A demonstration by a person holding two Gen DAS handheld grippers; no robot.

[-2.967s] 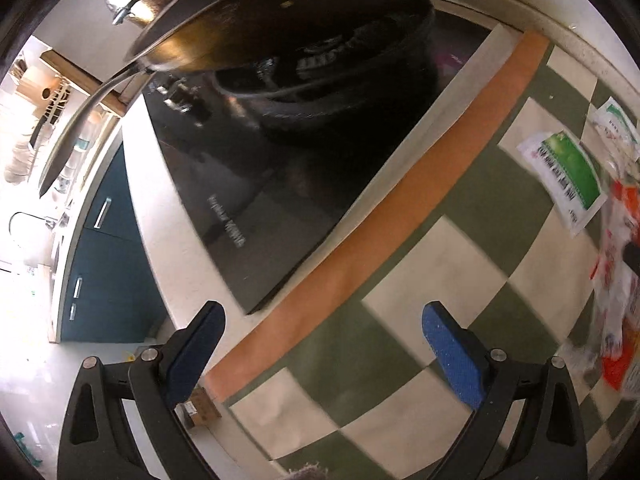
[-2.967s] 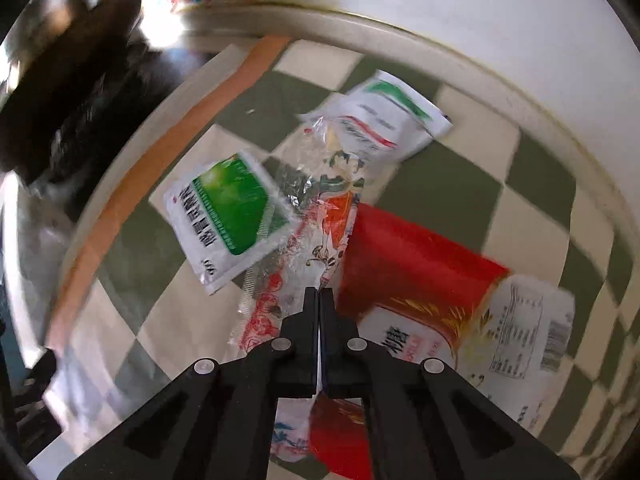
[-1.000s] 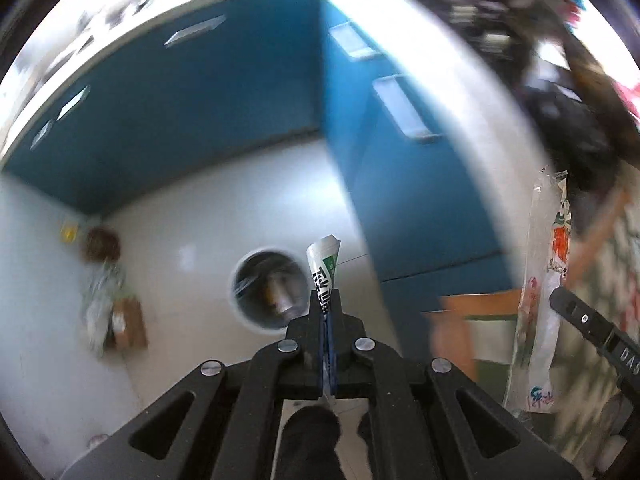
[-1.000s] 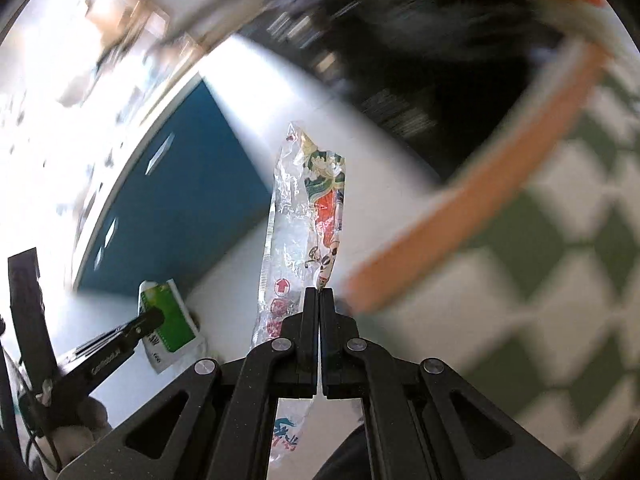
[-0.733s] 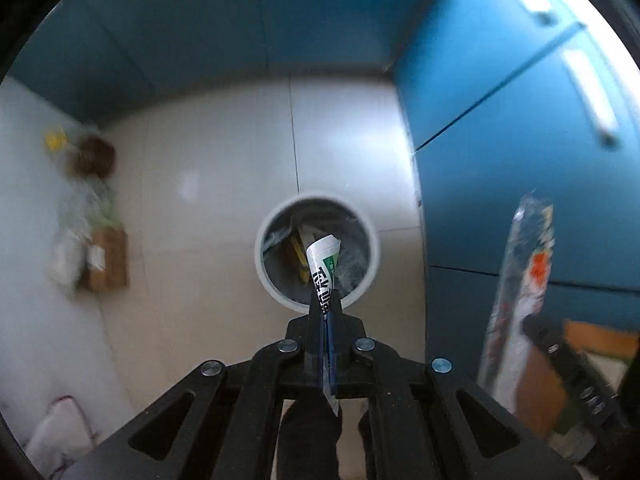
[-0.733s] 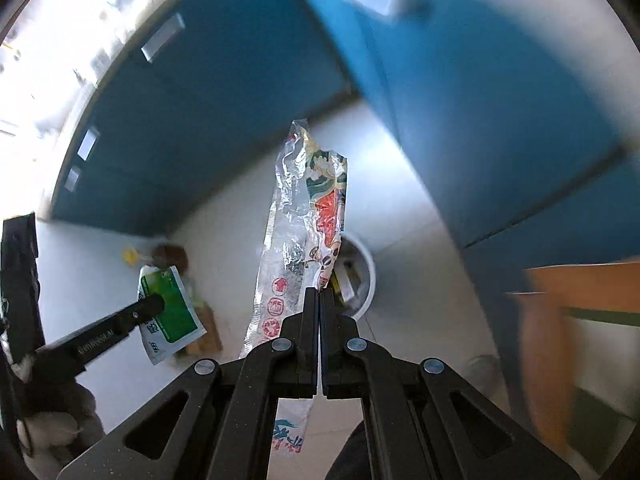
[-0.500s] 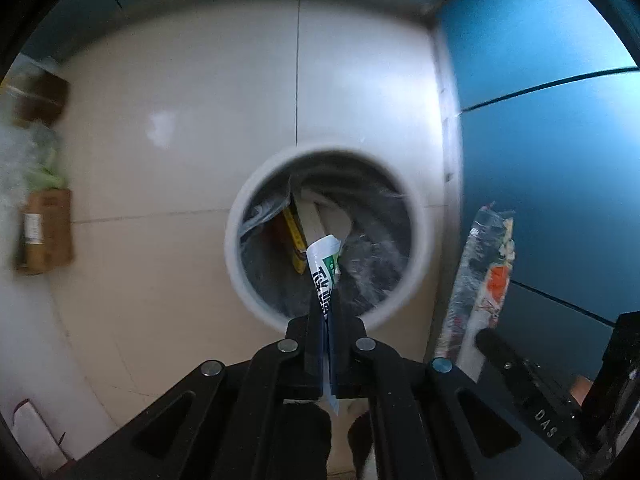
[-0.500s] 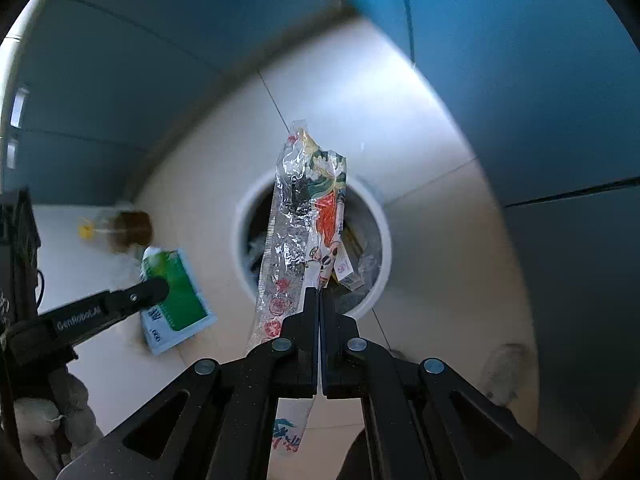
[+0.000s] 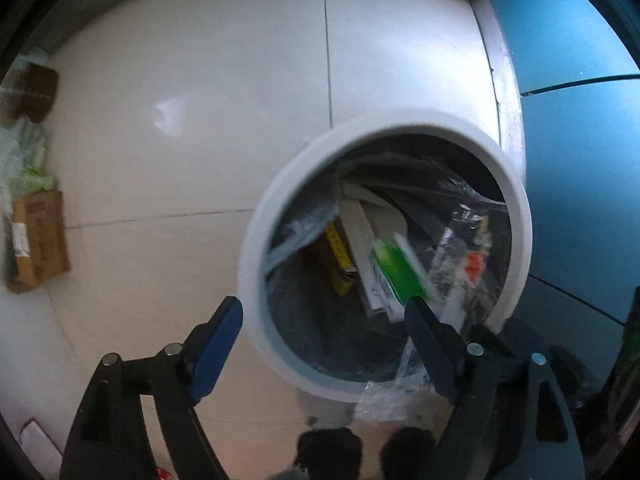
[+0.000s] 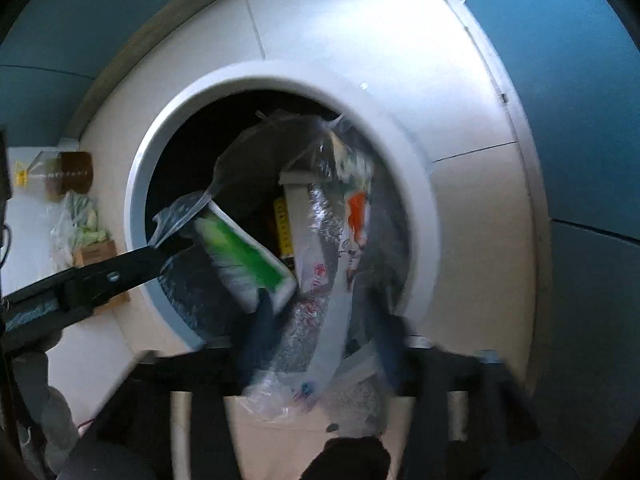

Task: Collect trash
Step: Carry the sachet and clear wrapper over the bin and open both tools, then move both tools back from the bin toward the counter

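Both tools, left point(image 9: 320, 344) and right point(image 10: 320, 320), were opening over the round white bin point(image 9: 256, 248), their wrappers dropping free; best held centred until both cleared the rim.

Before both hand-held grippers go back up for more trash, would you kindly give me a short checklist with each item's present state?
1. Left hand-held gripper has let go: ok, jaws opening, pads off the green packet.
2. Right hand-held gripper has let go: ok, jaws opening, clear wrapper loose between them.
3. Green packet over the white bin: ok, inside the rim.
4. Clear wrapper fully in the bin: cannot tell, its lower end lies blurred near the rim.
5. Bin upright: ok.
6. Room left in the bin: ok.
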